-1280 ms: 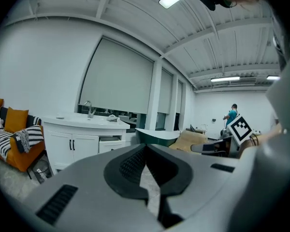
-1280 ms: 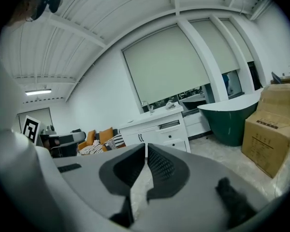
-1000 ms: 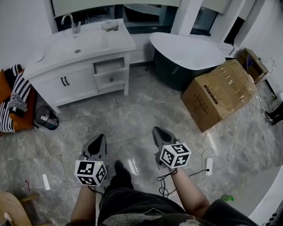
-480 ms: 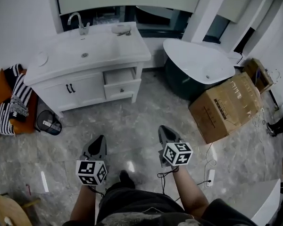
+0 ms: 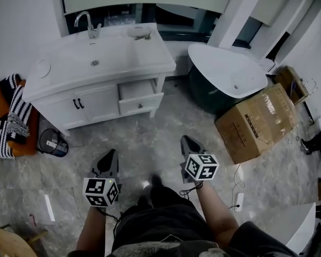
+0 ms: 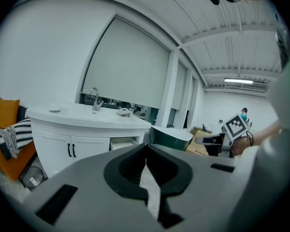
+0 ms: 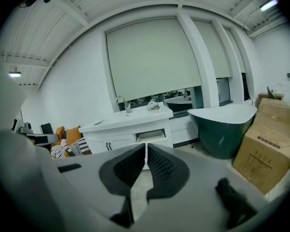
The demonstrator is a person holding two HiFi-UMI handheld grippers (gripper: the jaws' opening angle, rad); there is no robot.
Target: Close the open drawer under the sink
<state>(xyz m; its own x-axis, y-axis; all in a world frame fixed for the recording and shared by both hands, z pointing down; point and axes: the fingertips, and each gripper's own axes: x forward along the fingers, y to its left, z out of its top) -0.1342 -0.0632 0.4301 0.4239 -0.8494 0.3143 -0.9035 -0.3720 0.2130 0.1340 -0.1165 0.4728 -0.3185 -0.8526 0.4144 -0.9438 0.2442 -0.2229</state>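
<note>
The sink cabinet (image 5: 91,98) sits nearer and larger in the head view than a second ago, so the person has walked toward it. The drawer (image 5: 140,96), at the right end of the cabinet front under the counter's right corner, is still pulled out and well out of reach. Both tongs are empty with jaws pressed together, the left gripper (image 5: 111,155) and right gripper (image 5: 188,141) held low over bare floor (image 5: 150,133). The way ahead looks open (the bathtub (image 5: 224,74) and cardboard box (image 5: 257,119) crowd only the right side).
</note>
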